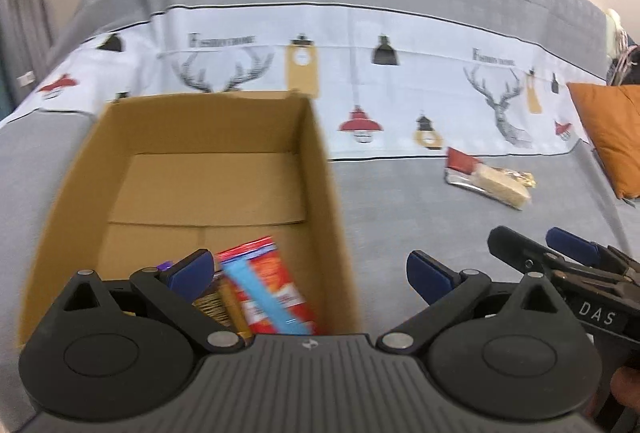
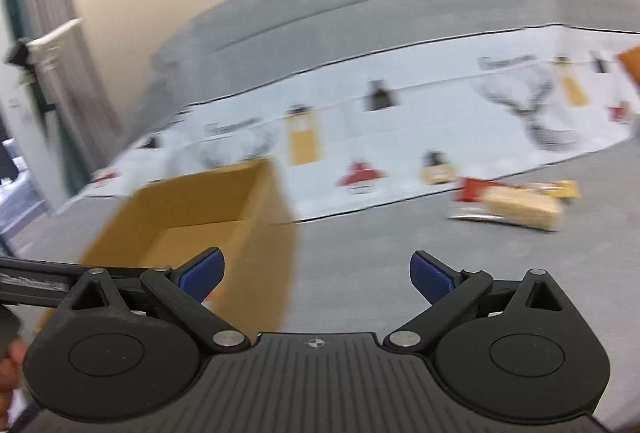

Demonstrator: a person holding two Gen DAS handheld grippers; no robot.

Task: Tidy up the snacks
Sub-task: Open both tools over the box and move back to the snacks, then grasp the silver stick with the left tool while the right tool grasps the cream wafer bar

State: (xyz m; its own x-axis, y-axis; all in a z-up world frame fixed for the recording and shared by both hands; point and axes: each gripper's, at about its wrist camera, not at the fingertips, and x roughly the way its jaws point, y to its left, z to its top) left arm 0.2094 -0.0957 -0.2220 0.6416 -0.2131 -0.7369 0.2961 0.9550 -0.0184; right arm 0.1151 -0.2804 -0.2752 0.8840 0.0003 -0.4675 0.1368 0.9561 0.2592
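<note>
Cardboard box already holds some packets. Remaining snacks lie ahead and right of the right gripper, the nearer one, long axis crosswise. Both it and the left gripper are spread, empty.

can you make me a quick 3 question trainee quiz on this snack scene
1. True or false: the box already holds a red packet.
2. Which side of the box do the loose snacks lie on, seen from the left wrist? A) left B) right C) behind
3. Fill in: both the left gripper and the right gripper are ____ and hold nothing.

Key: 1 true; 2 B; 3 open
</note>
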